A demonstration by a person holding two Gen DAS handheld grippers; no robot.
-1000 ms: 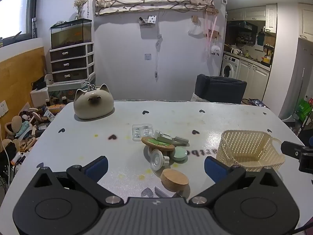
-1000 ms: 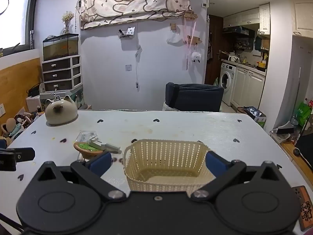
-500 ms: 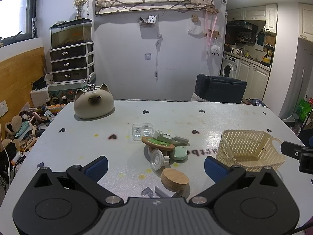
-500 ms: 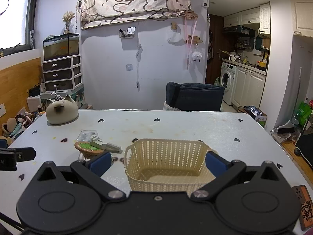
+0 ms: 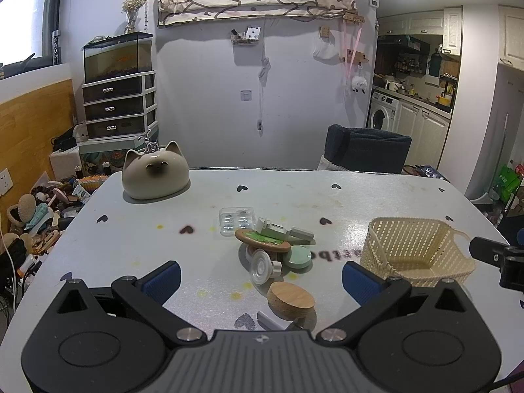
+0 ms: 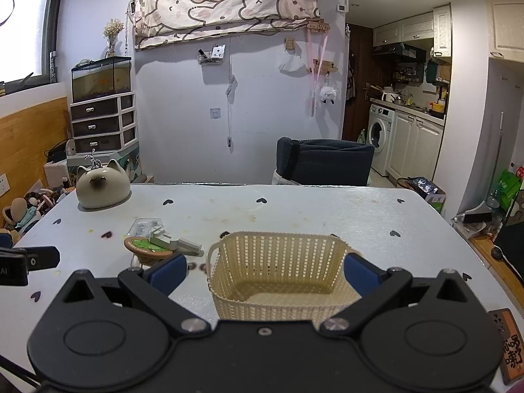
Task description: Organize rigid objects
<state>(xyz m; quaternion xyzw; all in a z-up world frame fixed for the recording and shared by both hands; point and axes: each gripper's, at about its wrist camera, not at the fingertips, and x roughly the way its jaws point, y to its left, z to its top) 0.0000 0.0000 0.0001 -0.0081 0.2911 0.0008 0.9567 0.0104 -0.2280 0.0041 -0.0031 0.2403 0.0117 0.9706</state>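
Nothing on the table has shifted since the earlier frames, and both grippers hold the same hover with only the slightest drift. From the left wrist view, the left gripper [image 5: 260,276] hangs above the white table [image 5: 163,229] with its blue-padded fingers spread wide and nothing between them. Ahead of it lies a small cluster of objects: a cork lid [image 5: 290,299] nearest the camera, a round white plastic piece [image 5: 262,267] just beyond it, and a pale green disc [image 5: 298,257] beside that. An oval wooden dish with green contents [image 5: 262,239] sits tilted on top of the cluster, a grey-green clip-like part [image 5: 283,232] leans across its far edge, and a clear plastic case [image 5: 236,221] lies flat just behind. A cream woven basket [image 5: 416,249] stands well to the right of the cluster, with nothing visible inside it. A cat-shaped ceramic pot [image 5: 155,175] rests near the far left corner of the table.

From the right wrist view, the right gripper [image 6: 263,270] is likewise released, its fingers set on either side of the basket without visibly touching it. A dark chair [image 6: 324,162] stands at the far side of the table
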